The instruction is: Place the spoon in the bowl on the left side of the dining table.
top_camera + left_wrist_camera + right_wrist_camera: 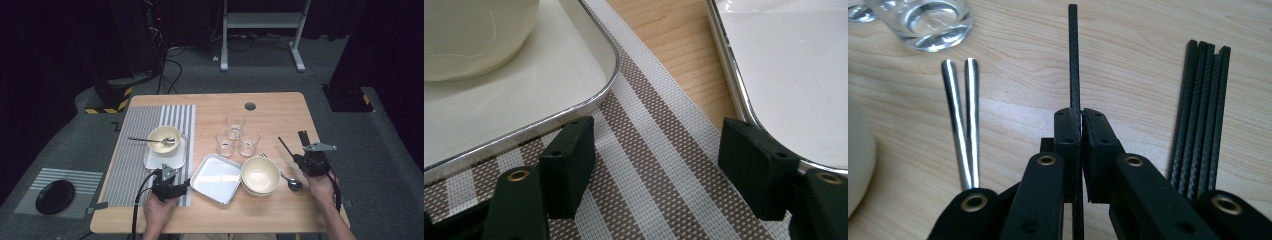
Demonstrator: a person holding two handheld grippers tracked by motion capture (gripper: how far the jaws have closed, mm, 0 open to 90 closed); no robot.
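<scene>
My right gripper (298, 158) (1081, 117) is shut on a single black chopstick (286, 147) (1073, 60), held a little above the wood near the table's right edge. Several more black chopsticks (303, 136) (1200, 110) lie on the table just beyond it. My left gripper (172, 176) (656, 150) stands open low over the striped placemat (135, 150) (649, 150), with nothing between its jaws. Its left jaw is by the rim of the white tray (150, 161) (524, 100) that carries a cream bowl (164, 139) (469, 35). The right jaw is by the corner of the empty tray (216, 177) (794, 75).
A spoon (150, 140) rests across the cream bowl. Three glasses (235, 122) stand mid-table. Stacked cream bowls (260, 175) sit right of the empty tray, with two metal cutlery handles (960, 125) and a spoon (293, 184) beside them. A black dish (55, 196) lies on a floor mat.
</scene>
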